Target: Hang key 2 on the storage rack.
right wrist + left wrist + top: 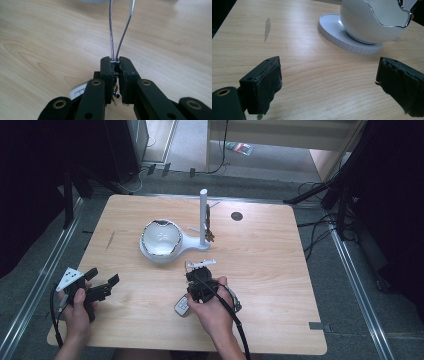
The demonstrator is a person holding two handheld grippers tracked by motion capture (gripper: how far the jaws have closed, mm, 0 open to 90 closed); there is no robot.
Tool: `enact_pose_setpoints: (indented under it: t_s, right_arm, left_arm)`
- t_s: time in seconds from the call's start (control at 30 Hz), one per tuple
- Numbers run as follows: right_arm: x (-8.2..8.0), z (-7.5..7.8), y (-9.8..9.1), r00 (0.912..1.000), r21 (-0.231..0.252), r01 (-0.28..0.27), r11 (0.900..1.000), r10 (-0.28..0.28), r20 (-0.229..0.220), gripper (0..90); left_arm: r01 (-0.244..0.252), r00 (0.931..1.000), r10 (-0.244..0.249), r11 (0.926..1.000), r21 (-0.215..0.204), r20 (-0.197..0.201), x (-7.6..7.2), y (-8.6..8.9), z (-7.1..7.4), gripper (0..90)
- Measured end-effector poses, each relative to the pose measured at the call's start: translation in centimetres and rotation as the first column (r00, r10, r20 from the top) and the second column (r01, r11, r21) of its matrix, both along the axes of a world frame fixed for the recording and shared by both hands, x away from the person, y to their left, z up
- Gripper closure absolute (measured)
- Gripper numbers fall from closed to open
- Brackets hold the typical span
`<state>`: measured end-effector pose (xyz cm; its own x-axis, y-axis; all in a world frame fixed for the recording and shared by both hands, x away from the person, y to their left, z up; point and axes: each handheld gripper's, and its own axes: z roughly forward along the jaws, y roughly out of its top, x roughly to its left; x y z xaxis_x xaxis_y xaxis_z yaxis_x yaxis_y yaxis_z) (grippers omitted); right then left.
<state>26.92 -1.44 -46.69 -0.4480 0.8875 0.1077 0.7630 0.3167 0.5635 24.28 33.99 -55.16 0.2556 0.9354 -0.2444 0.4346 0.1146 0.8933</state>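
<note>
My right gripper (197, 274) hovers over the table's middle front, and in the right gripper view its jaws (115, 60) are shut on a thin silver wire loop (111, 35) whose two strands run forward from the pads. A white key fob (181, 306) lies just under and behind this gripper, with a corner of the key fob (78, 92) peeking out below the jaws. My left gripper (104, 275) rests at the front left, open, with only bare wood between its pads (329, 65).
A white egg-shaped bowl (160, 237) stands on a white round base (332, 32), joined to an upright white post (203, 215) with a small brownish item (208, 227) hanging on it. A dark round hole (236, 216) marks the far table top.
</note>
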Motion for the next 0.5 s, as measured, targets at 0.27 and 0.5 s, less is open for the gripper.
enact_pose_setpoints:
  t_s: [0.27,0.5]
  right_arm:
    - [-0.5,1.2,-0.4,0.9925,0.039,0.015,0.9991,-0.020,0.121,83.7]
    - [-0.8,1.8,-0.9,0.9778,0.064,0.028,0.9976,-0.041,0.206,83.7]
  left_arm:
    - [-0.004,1.0000,0.004,1.0000,-0.005,0.003,0.0,0.0,0.0,6.9]
    - [-0.002,1.0000,0.002,1.0000,0.000,0.004,0.0,0.0,0.0,6.9]
